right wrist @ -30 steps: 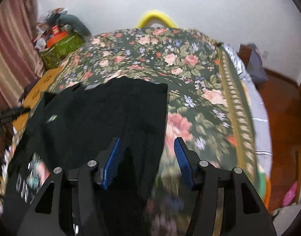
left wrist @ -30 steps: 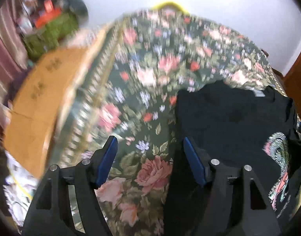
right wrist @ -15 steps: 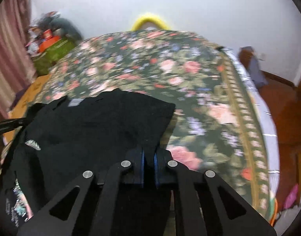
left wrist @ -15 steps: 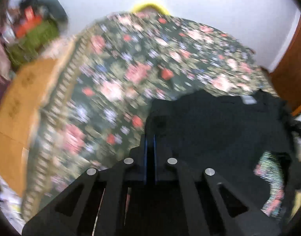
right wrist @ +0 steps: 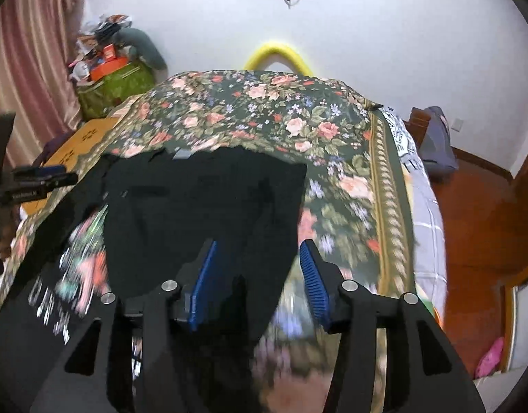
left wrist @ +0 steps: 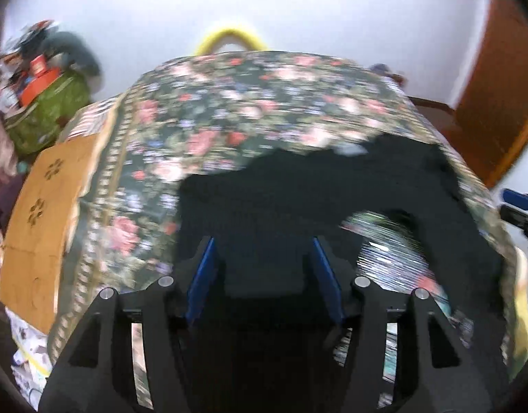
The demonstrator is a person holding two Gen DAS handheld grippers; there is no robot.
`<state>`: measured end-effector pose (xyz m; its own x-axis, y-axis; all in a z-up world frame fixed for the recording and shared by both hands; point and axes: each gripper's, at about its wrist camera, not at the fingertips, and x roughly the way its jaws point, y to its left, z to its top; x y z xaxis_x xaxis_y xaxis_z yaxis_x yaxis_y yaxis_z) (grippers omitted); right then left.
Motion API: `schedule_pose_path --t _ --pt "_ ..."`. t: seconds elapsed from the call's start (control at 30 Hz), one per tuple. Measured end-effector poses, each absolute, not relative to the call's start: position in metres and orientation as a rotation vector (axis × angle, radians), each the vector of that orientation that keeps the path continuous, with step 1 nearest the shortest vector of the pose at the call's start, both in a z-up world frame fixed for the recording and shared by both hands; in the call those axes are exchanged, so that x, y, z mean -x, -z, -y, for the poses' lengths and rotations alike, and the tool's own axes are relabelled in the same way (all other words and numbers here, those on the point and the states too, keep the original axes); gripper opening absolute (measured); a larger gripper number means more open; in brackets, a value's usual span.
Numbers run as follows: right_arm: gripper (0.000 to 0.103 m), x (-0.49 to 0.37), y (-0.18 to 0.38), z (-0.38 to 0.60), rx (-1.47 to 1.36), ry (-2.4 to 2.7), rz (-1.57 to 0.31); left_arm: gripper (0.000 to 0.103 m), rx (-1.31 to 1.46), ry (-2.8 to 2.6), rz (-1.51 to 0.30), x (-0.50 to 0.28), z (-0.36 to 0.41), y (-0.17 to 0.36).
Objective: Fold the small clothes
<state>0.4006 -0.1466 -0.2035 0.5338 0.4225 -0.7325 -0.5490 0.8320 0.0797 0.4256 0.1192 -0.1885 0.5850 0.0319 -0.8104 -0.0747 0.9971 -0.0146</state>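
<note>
Both tongs, left (left wrist: 265, 272) and right (right wrist: 257, 272), have sprung apart, releasing one black shirt (right wrist: 202, 206).

My left gripper (left wrist: 265, 277) and right gripper (right wrist: 258, 280) are matt black plastic with ribbed blue pads (right wrist: 313, 285) and bright metal screw heads (right wrist: 170, 285). The black cloth T-shirt (right wrist: 202, 206) looks soft and matt, with a multicoloured print (left wrist: 387, 251). The dark floral cloth bedspread (right wrist: 281, 117) is matt. The flat brown cardboard box (left wrist: 40, 206) looks dull.
</note>
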Motion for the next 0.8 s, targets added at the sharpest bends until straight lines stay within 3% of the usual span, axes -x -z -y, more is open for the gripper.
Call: schedule_pose_path --t 0.5,0.57,0.63,0.8 --pt "0.047 -0.345 0.250 0.170 0.131 -0.613 -0.934 0.054 0.166 0.191 -1.051 -0.449 -0.004 0.222" --pt "0.047 -0.344 0.252 0.165 0.152 -0.617 -0.917 0.029 0.153 0.202 -1.045 -0.452 0.003 0.222" --pt "0.047 -0.342 0.252 0.159 0.166 -0.619 -0.897 0.014 0.151 0.217 -1.062 -0.453 0.005 0.223" --pt "0.047 -0.349 0.252 0.142 0.174 -0.639 -0.871 0.003 0.191 0.277 -1.085 -0.444 -0.004 0.212"
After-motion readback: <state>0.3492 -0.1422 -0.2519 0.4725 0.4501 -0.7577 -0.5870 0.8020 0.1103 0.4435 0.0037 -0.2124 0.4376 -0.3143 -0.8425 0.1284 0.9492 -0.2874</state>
